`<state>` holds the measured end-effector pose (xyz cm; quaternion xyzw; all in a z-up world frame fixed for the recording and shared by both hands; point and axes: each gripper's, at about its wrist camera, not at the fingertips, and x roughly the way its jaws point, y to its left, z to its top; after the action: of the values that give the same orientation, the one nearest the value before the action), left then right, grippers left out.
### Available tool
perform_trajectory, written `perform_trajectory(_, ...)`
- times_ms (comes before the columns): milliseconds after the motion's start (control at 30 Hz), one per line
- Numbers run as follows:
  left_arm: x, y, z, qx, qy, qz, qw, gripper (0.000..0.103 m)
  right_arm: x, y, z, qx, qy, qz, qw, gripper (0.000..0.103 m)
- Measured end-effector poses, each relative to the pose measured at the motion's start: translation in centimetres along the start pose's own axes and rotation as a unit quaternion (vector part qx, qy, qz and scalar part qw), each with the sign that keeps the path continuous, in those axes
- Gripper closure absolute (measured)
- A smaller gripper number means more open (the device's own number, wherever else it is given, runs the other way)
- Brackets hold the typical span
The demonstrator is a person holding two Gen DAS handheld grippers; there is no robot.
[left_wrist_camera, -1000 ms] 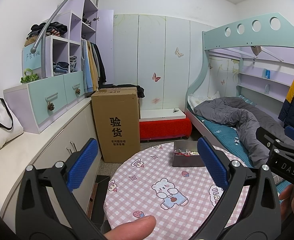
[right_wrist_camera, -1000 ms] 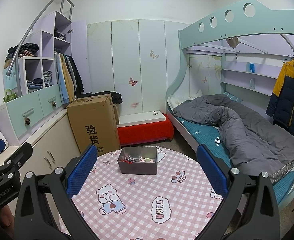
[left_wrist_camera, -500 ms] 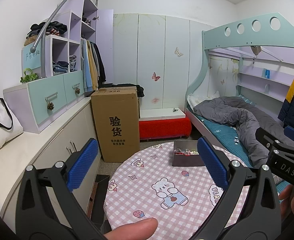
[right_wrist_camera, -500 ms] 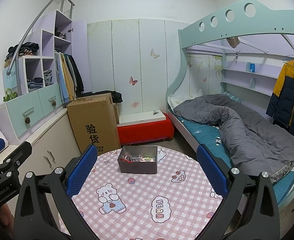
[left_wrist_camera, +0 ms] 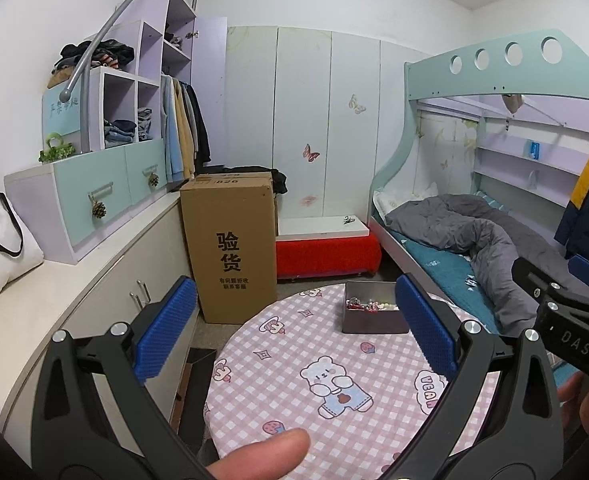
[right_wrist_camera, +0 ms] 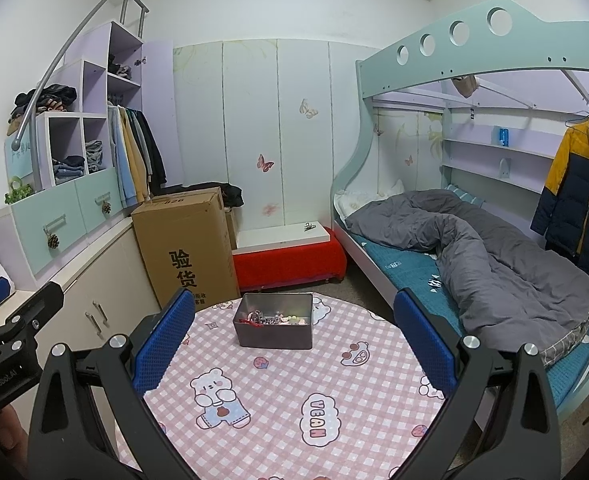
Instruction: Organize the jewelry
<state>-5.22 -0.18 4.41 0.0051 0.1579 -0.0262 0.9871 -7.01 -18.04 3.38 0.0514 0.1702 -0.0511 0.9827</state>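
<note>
Cardboard box (left_wrist_camera: 230, 248): "验货", "B26". Tablecloth (right_wrist_camera: 294, 400): "VEGAN". Right claw (left_wrist_camera: 574, 320) body: "DAS".

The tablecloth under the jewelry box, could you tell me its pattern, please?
Pink-and-white check tablecloth with cartoon bears, clearest in the right wrist view.

I see a dark grey rectangular tin (right_wrist_camera: 273, 327), open-topped and upright, standing near the far edge of the round table (right_wrist_camera: 294, 400) with its pink checked cloth. Its long side faces me squarely in the right wrist view. Inside lies the jewelry (right_wrist_camera: 268, 317), a tangled heap: silvery chain links, a red piece at the left, pale green beads toward the right. In the left wrist view the tin (left_wrist_camera: 370, 314) sits at the table's far right; single pieces are too small to tell apart.
</note>
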Motion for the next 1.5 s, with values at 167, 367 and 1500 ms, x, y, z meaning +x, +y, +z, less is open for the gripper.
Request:
perform_trajectory(167, -0.12, 0.01, 0.07, 0.003, -0.002, 0.001, 1.0000, 0.006, -0.07, -0.10, -0.05, -0.002, 0.000, 0.002, 1.000, 0.007)
perform_trajectory(367, -0.17, 0.08, 0.24, 0.003, 0.001, -0.001, 1.0000, 0.006, -0.05, -0.10, 0.02, -0.002, 0.000, 0.002, 1.000, 0.007)
perform_trajectory(1500, -0.01, -0.11, 0.01, 0.024, 0.001, -0.001, 0.9997, 0.006, 0.02, -0.09, 0.01, -0.001, 0.000, 0.002, 1.000, 0.007)
